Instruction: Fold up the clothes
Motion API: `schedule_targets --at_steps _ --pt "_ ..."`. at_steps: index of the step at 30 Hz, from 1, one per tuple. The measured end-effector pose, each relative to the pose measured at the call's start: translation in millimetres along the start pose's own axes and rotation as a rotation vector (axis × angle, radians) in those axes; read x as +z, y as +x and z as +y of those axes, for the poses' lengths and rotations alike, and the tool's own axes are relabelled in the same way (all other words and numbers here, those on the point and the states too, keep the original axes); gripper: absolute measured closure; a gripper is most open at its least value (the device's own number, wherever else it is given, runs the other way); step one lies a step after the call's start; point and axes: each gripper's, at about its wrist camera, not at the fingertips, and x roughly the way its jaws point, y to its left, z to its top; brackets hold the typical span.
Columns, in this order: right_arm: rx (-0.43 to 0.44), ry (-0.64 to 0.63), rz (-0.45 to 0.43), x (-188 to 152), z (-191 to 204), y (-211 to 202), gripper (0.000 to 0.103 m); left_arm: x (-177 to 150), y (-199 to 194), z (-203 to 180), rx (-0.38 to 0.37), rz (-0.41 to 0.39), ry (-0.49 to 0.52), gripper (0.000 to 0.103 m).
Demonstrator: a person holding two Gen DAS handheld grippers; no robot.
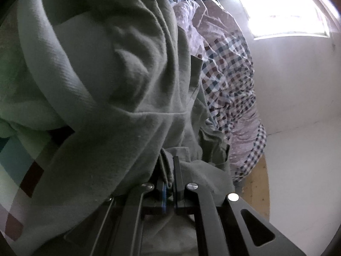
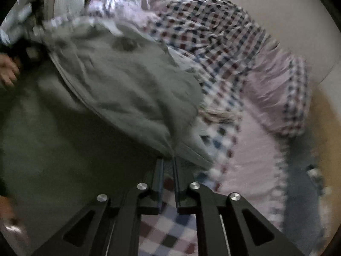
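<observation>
A grey-green garment [image 1: 127, 85] fills most of the left wrist view, bunched and hanging in folds. My left gripper [image 1: 168, 163] is shut on a fold of it, and cloth drapes over the left finger. In the right wrist view the same garment [image 2: 127, 89] stretches from the upper left down to my right gripper [image 2: 169, 160]. That gripper's jaws stand nearly together, shut on a corner of the garment's edge at their tips. The picture there is blurred.
A checked bedspread [image 2: 213, 42] with pink panels lies under and behind the garment, also seen as the checked bedspread [image 1: 230, 74]. A person's hand [image 2: 7, 70] shows at the left edge. Wooden floor [image 1: 257, 181], a white wall [image 1: 298, 96] and a bright window [image 1: 287, 15] lie right.
</observation>
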Motion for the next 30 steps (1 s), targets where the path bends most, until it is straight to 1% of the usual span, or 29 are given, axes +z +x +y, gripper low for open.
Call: schedule_targets --at_steps 1,2,3,4,6,8,9,11,14,17,19,23,25,30 --pt "0.050 0.061 -0.038 3.3 -14.6 -4.1 0.086 0.2 0.5 -0.3 0.003 -0.001 0.003 0.101" --pt "0.097 0.130 -0.081 7.3 -30.6 -7.4 0.072 0.0 0.7 -0.6 0.006 -0.002 0.005 0.101" --pt "0.144 0.198 -0.123 11.3 -46.6 -10.6 0.064 -0.2 0.8 -0.6 0.009 -0.003 0.007 0.101" --pt "0.195 0.278 -0.143 16.8 -63.5 -5.0 0.056 -0.6 0.4 0.0 0.011 -0.004 0.007 0.101" --pt "0.299 0.442 -0.171 28.7 -97.8 11.4 0.055 -1.8 -0.7 1.2 0.016 -0.006 0.008 0.101" --pt "0.420 0.597 -0.163 38.9 -122.2 40.5 0.054 -2.7 -2.2 1.5 0.024 -0.009 0.017 0.101" --pt "0.464 0.652 -0.161 42.1 -130.4 53.7 0.054 -2.9 -2.3 1.1 0.027 -0.011 0.019 0.101" --pt "0.527 0.745 -0.140 48.5 -142.4 84.5 0.053 -2.7 -1.5 0.9 0.028 -0.013 0.019 0.101" --pt "0.584 0.839 -0.088 50.2 -153.4 121.4 0.053 -2.3 0.1 1.1 0.028 -0.017 0.016 0.101" --pt "0.605 0.895 -0.042 42.9 -159.1 145.6 0.053 -2.2 1.4 -0.2 0.032 -0.020 0.018 0.101" --pt "0.651 0.932 -0.050 38.5 -161.8 155.8 0.053 -1.9 2.1 -0.6 0.035 -0.021 0.019 0.101" --pt "0.758 0.973 -0.126 38.1 -162.0 163.9 0.053 -2.5 2.3 -0.7 0.040 -0.024 0.021 0.101" --pt "0.792 0.984 -0.170 41.5 -162.0 162.0 0.053 -2.7 2.1 -0.3 0.041 -0.025 0.021 0.101" --pt "0.850 0.984 -0.308 43.8 -163.2 139.7 0.053 -3.0 2.2 0.4 0.041 -0.026 0.019 0.101"
